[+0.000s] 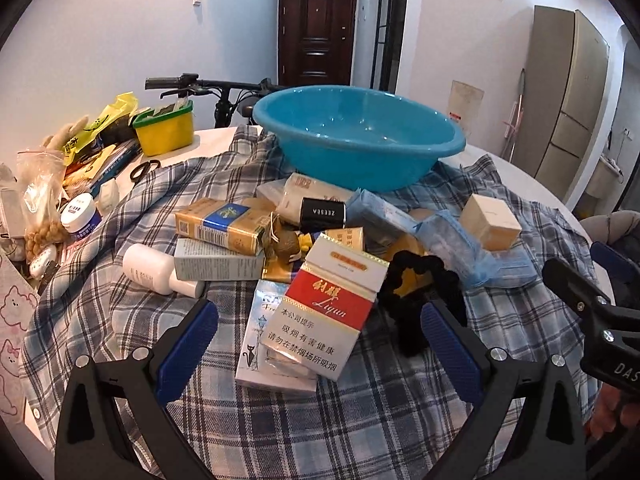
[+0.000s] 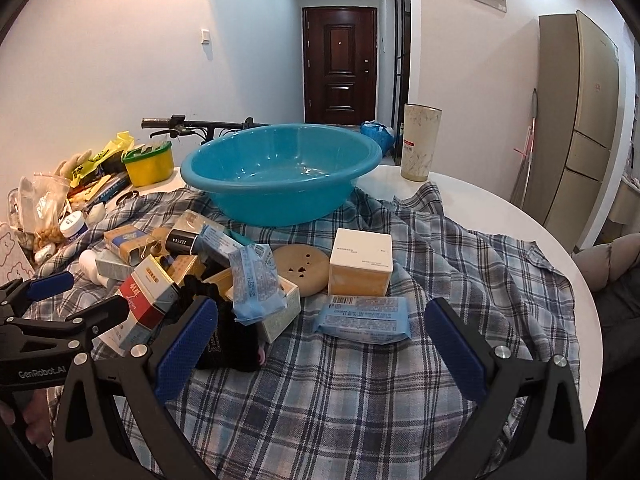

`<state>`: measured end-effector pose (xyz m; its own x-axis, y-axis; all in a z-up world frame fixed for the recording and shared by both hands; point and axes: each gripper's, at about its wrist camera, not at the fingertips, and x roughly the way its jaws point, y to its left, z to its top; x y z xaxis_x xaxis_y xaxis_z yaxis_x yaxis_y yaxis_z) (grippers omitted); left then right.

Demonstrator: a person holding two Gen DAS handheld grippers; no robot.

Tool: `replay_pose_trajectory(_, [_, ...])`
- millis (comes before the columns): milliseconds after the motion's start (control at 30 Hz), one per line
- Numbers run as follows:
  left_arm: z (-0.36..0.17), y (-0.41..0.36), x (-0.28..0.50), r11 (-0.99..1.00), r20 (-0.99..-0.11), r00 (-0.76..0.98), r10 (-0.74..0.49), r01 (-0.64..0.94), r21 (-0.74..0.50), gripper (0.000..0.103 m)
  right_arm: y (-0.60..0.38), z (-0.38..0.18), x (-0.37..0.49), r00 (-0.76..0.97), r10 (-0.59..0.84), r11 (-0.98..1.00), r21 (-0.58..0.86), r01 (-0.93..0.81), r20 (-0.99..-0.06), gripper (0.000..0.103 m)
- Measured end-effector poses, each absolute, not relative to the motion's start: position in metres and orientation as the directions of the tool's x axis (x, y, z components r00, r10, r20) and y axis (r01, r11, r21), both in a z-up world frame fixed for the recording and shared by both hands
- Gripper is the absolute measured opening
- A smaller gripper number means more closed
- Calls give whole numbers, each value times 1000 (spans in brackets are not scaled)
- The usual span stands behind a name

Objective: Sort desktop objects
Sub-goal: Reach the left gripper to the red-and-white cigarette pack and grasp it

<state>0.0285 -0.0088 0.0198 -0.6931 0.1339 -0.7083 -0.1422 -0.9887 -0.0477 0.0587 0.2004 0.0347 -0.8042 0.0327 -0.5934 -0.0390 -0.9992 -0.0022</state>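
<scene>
A heap of small desktop objects lies on a blue plaid cloth (image 1: 120, 240) spread over a white round table (image 2: 500, 208). Nearest the left gripper (image 1: 320, 344), whose blue-padded jaws stand spread wide with nothing between them, is a red-and-white cigarette pack (image 1: 326, 308). Its long axis runs toward the camera, lid end pointing away to the blue basin (image 1: 360, 136); it leans tilted on a white box with a cat drawing (image 1: 260, 344). A gold-and-blue pack (image 1: 224, 220) lies crosswise, stacked on a grey carton (image 1: 216, 266), with a white bottle (image 1: 148, 268) on its side just beside. The right gripper (image 2: 320, 344) is equally spread and empty, hovering near a blue wet-wipe packet (image 2: 362, 318) lying flat, its length running left to right. Behind it stands a cream cube box (image 2: 360, 264), upright, beside a round wooden disc (image 2: 300, 270). The basin sits empty at the cloth's far edge.
</scene>
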Motion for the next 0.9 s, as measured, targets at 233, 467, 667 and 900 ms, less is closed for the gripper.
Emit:
replay_pose_trajectory(233, [19,-2,29,-986,-711,-688,146,-163,-45,103,198,32,58,-799,14,-1000,2,-19,-602,103])
replay_pose_trajectory(467, [16,-5,28,-987,-717,-682,144,-155,-50,103,198,31,58,-798,14,-1000,5,-21,-603,103])
replay_pose_trajectory(667, [15,-8,25,-986,-721,-677,148,-162,-50,103,196,30,58,-793,7,-1000,3,-11,-609,103])
replay_pose_trajectory(900, [14,-17,20,-989,-718,-685,123,-148,-28,103,197,28,57,-790,1,-1000,8,-7,-613,103])
